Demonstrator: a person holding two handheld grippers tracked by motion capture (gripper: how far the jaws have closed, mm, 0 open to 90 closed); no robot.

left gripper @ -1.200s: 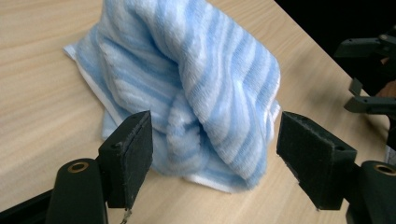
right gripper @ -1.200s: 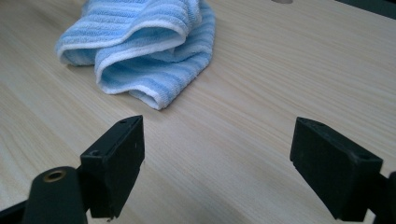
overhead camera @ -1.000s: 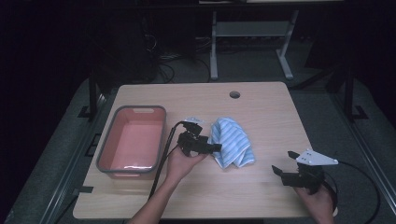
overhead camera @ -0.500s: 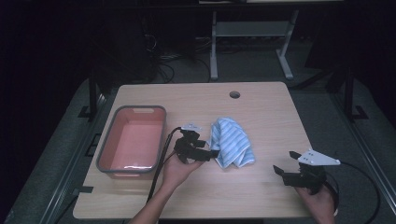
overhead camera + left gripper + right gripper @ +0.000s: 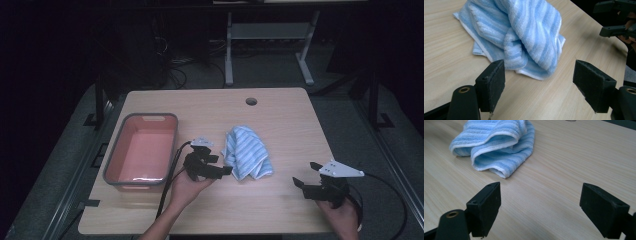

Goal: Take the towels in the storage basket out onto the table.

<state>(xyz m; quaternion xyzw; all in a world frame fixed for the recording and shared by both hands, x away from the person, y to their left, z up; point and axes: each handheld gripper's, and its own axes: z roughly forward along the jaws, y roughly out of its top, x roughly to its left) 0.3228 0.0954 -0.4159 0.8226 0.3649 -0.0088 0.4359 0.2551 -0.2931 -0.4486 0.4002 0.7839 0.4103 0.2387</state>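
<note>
Blue striped towel [image 5: 248,158] crumpled before gaping left jaws, right jaws likewise spread, reddish tub [image 5: 142,150] seemingly clear

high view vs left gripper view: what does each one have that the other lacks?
High view alone: the grey-rimmed pink plastic bin at the table's left, the round cable hole near the far edge, and the person's forearms.

Left gripper view alone: close detail of the towel's folds and white hem, and the inner pads of the left gripper, jaws open with nothing between them.

Both: the crumpled blue-and-white striped towel, the light wooden table, and the right gripper.
</note>
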